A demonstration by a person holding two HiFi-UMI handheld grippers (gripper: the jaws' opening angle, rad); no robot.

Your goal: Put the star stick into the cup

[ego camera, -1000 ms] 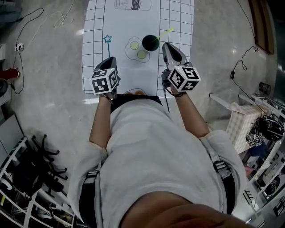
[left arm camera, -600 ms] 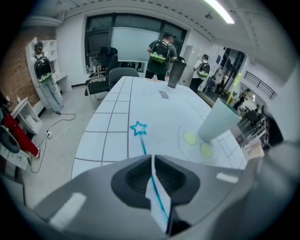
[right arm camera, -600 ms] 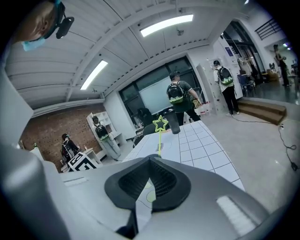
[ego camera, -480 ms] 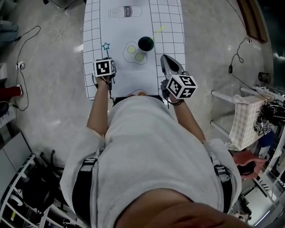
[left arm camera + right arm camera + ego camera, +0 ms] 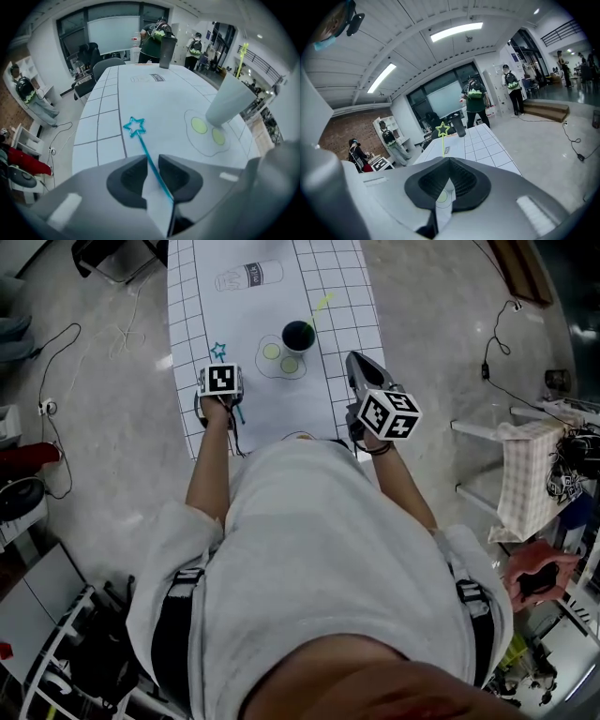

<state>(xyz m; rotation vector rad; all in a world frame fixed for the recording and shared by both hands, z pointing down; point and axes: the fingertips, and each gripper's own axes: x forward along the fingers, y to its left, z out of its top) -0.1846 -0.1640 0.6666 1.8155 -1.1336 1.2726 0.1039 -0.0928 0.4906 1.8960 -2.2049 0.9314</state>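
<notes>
The left arm reaches forward. The left gripper (image 5: 153,161) is tipped down onto the mat (image 5: 187,296), left of the cup (image 5: 298,335) and nearer the person. Its jaws stand narrowly apart astride the blue stick (image 5: 143,143), which lies flat on the mat. The right gripper (image 5: 449,161), pinched together on nothing, hovers right of the cup. A green stick (image 5: 442,136) stands in the cup. Grey floor (image 5: 103,456) surrounds the mat, and people (image 5: 152,42) stand beyond the cup. A second ago the left gripper sat farther back from the cup.
</notes>
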